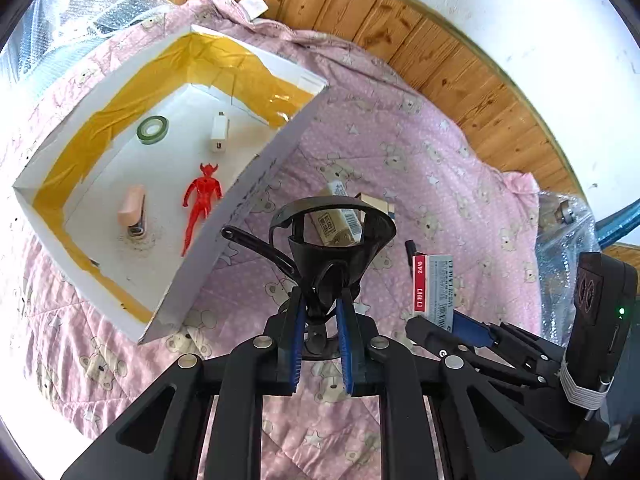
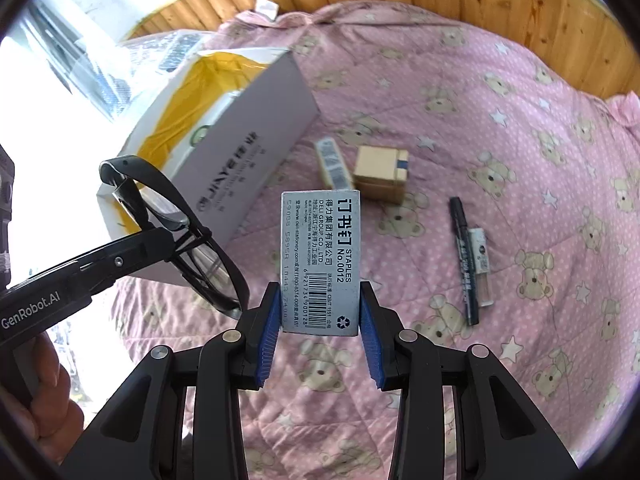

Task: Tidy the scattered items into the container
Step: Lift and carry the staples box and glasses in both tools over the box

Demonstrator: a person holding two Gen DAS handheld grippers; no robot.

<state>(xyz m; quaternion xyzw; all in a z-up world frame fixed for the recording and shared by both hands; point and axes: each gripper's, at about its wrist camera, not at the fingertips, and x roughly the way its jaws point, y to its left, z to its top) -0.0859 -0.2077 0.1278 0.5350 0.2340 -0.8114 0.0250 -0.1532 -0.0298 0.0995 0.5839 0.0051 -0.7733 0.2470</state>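
Note:
My left gripper (image 1: 321,300) is shut on a pair of black glasses (image 1: 340,256), held above the pink quilt just right of the container's near wall. The container (image 1: 248,208) is a white box lined with yellow tape; in it lie a green tape roll (image 1: 152,129), a white charger (image 1: 219,135), a red figure (image 1: 201,200) and a pink stapler (image 1: 132,211). My right gripper (image 2: 320,292) is shut on a grey staples box (image 2: 320,256), upright in the air over the quilt. A cardboard cube (image 2: 380,174), a narrow small box (image 2: 334,164), a black marker (image 2: 464,264) and a small clear tube (image 2: 480,268) lie on the quilt.
The pink bear-print quilt (image 2: 500,140) covers a wooden surface (image 1: 460,64) against a white wall. Bubble wrap (image 1: 84,8) lies behind the container and more at the right (image 1: 568,248). A hand (image 2: 48,396) holds the left gripper's handle.

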